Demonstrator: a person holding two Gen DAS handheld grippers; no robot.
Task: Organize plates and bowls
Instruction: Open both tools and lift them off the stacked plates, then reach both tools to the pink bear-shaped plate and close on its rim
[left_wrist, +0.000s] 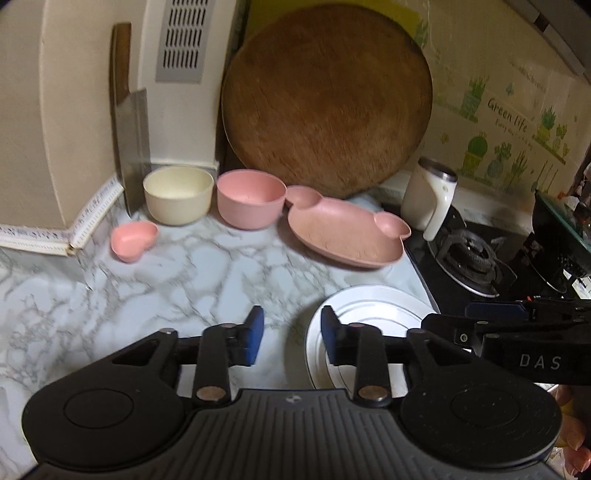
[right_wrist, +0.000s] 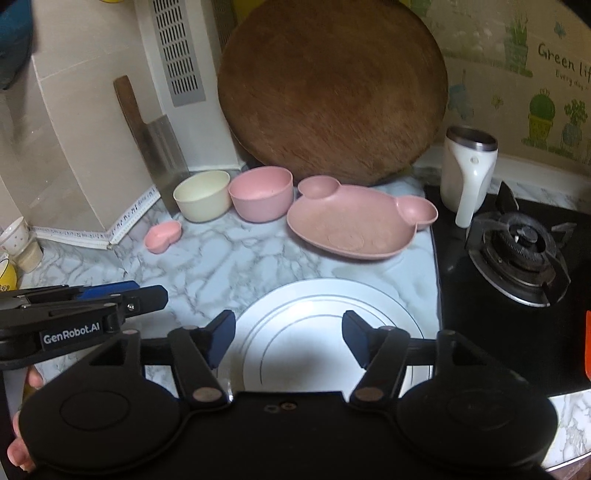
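two tools hang over the marble table (right_wrist: 229, 266), both w/ jaws apart & nothing between them. left tool (left_wrist: 291, 338) sits above the left rim of the white plate (right_wrist: 325, 325), right tool (right_wrist: 288, 338) straight over its middle; the plate lies flat, near the table's front edge, just beside the stove (right_wrist: 517, 254). at the back, in a row: cream bowl (right_wrist: 201, 201), pink bowl (right_wrist: 260, 197) touching or nearly touching it, bear-shaped pink plate (right_wrist: 351, 225), small heart dish (right_wrist: 162, 236) in front.

looks like the white plate is set down & the next piece is due. to do it well, imo: pick one item at a time, grip bowls by the rim wall, not across the mouth. approach the bear plate low from its near edge since it's shallow. keep clear of the mug (right_wrist: 467, 166) & the cleaver (right_wrist: 159, 144) leaning on the wall.
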